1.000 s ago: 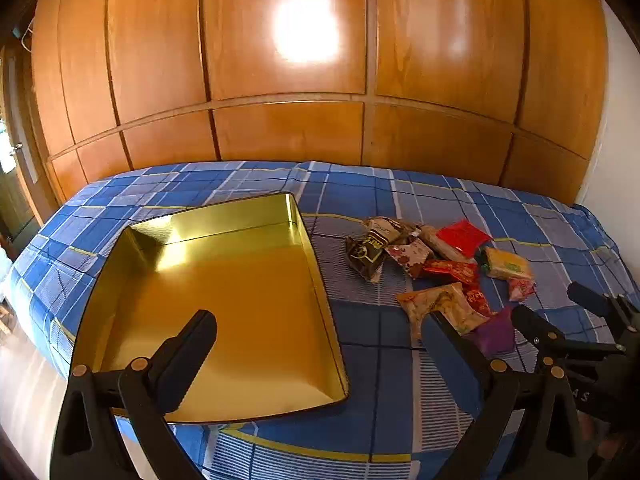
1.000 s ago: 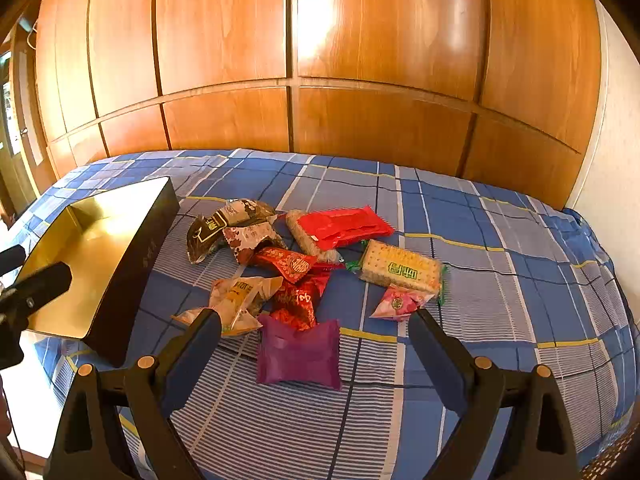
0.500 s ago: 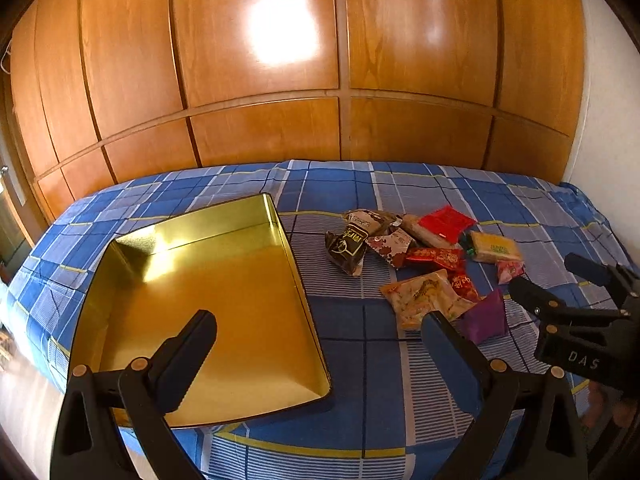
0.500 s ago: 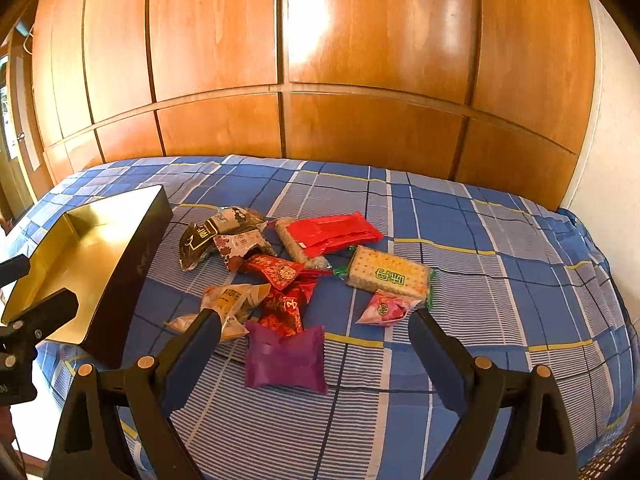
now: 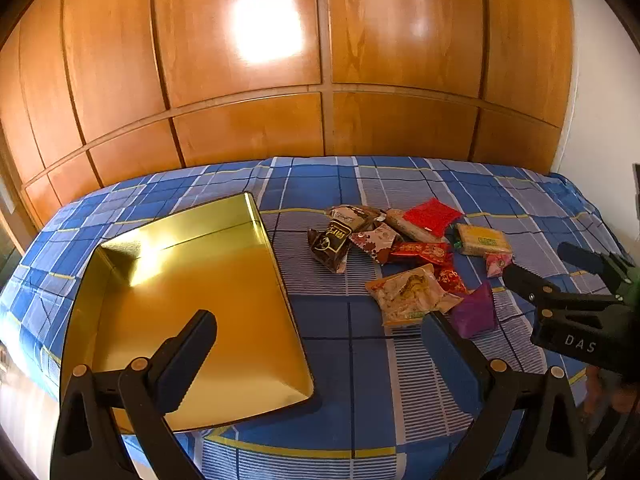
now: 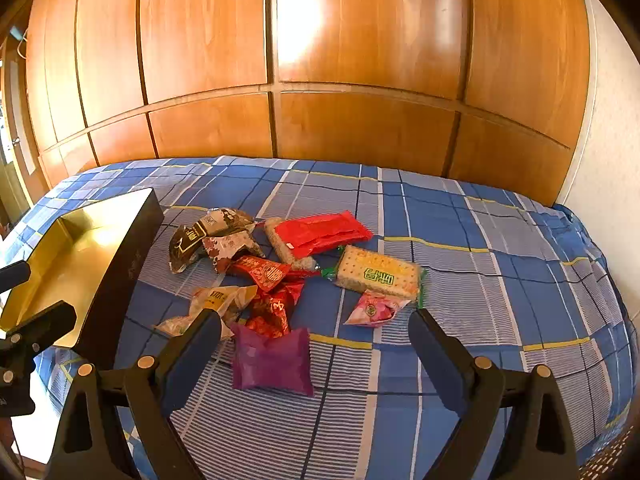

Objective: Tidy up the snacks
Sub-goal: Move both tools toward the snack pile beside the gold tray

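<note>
Glossy wooden wardrobe panels (image 5: 320,60) form the backdrop, and a bed under a blue checked cover (image 5: 348,352) serves as the work surface.

From the left wrist view, the left gripper (image 5: 320,332) is seen with its jaws spread wide and nothing held between them. A shallow gold-lined metal tin (image 5: 192,312) lies open and bare beneath its left finger. To the right, well apart from the tin's rim, a loose heap of wrapped snacks (image 5: 408,252) is scattered, with a purple foil sachet (image 5: 474,312) at its near edge. The right gripper (image 5: 560,276) is visible at the far right, pointing toward the heap.

From the right wrist view, the right gripper (image 6: 312,340) is likewise shown wide and empty, held above the cover with the purple foil sachet (image 6: 272,360) lying between its fingers. A cream cracker pack with green lettering (image 6: 378,272) and a small pink wrapped sweet (image 6: 372,308) lie just behind.

No snack has yet been placed in the tin. The purple sachet is judged the likely first pick (it is nearest and lies free of the pile). It would best be approached from above and closed on gently across its middle, since the soft packet may slip or crumple and the cover may be pinched with it.
</note>
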A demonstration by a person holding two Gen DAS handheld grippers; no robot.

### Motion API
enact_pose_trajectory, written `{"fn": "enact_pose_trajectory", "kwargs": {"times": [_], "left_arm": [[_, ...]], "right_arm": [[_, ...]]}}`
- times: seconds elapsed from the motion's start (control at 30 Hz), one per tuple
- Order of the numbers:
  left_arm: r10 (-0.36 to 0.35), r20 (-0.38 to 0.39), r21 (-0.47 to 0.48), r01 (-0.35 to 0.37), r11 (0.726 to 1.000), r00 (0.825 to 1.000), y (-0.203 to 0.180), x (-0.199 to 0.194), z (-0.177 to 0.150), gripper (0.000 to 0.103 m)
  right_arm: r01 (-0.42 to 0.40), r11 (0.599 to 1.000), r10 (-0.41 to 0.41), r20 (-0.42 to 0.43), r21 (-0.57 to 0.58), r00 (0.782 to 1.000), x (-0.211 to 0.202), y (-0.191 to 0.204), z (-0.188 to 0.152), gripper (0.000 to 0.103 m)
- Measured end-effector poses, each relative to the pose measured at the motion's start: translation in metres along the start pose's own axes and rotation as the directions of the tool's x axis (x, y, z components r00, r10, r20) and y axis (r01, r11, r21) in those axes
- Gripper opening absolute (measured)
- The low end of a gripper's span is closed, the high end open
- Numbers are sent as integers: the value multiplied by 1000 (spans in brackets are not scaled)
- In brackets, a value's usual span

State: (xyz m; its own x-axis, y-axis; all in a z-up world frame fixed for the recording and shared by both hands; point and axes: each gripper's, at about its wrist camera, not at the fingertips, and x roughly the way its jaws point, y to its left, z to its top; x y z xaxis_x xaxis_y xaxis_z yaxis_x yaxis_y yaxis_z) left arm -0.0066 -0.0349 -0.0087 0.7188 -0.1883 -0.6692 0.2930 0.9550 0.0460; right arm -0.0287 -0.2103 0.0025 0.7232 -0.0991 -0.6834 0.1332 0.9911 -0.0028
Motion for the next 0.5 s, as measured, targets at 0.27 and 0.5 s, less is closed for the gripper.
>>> {"fn": "enact_pose_trajectory", "kwargs": {"times": [0.27,0.5], "left_arm": [[-22,3,21,22,1000,1000,-7,0,4,103],[-51,1,51,51,997,999,-13,1,9,103]], "right_arm": [[7,1000,-7,3,-5,1000,1,-7,5,96],[7,1000,-6,10,-12,1000,0,-20,18,96]]}}
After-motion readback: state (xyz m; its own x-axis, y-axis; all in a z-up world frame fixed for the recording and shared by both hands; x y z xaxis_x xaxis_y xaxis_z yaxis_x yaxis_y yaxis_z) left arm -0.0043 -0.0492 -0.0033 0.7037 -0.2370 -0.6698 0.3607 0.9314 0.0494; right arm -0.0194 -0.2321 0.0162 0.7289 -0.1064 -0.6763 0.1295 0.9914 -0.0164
